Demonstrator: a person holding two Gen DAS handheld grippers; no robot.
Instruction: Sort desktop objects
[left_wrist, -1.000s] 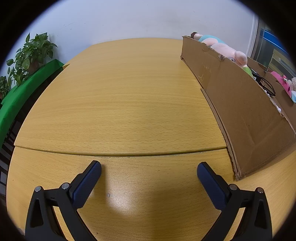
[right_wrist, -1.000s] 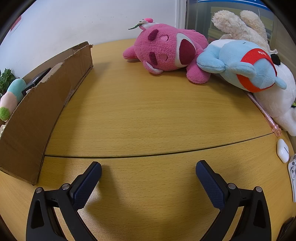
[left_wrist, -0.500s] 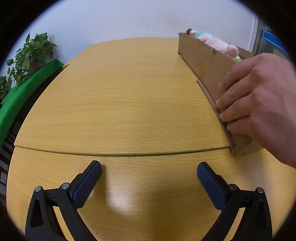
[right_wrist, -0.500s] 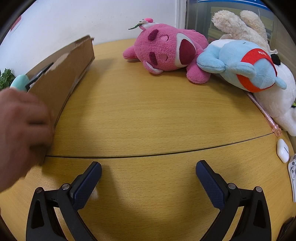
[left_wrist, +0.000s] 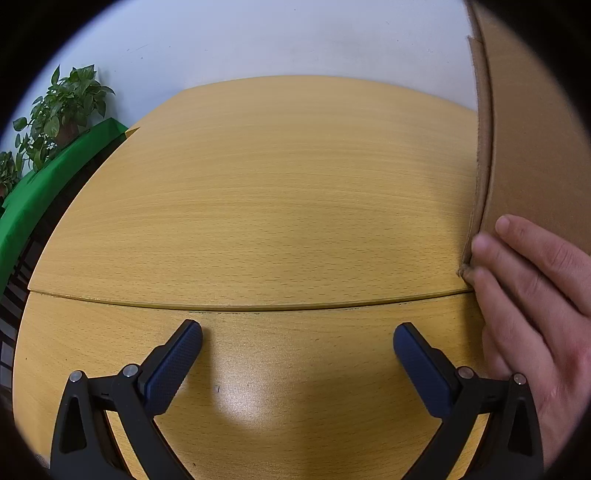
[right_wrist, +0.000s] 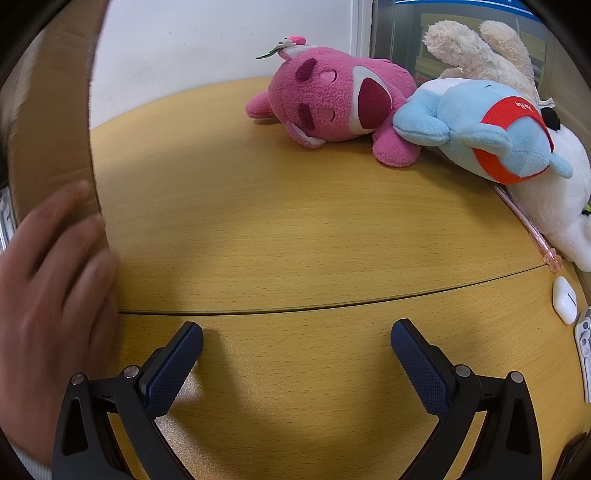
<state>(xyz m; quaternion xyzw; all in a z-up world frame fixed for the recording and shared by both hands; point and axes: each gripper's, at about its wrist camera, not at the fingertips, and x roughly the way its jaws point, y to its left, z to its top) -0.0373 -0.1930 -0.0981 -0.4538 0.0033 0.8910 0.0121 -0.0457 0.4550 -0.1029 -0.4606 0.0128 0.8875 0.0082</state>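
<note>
left wrist view first: a potted plant (left_wrist: 55, 110) and a green strip (left_wrist: 55, 177) sit far left of the cardboard box (left_wrist: 532, 147), off the worktop (left_wrist: 258, 192). the left gripper (left_wrist: 297, 347) hovers low over bare wood left of the box, jaws spread wide with nothing between them. a bare hand (left_wrist: 532, 302) presses on the box's near corner. right wrist view: the same box (right_wrist: 51, 122) rises at the left edge, the hand (right_wrist: 51, 295) blurred against it. right of the box the right gripper (right_wrist: 297, 343) holds its jaws wide apart, empty, above the worktop (right_wrist: 277, 229). well right of the box lie a pink plush (right_wrist: 332, 99), a blue plush (right_wrist: 491, 129) touching it, and a white plush (right_wrist: 554, 206) under the blue one; farther right are a pink pen (right_wrist: 528, 229) and a white earbud case (right_wrist: 564, 300).
</note>
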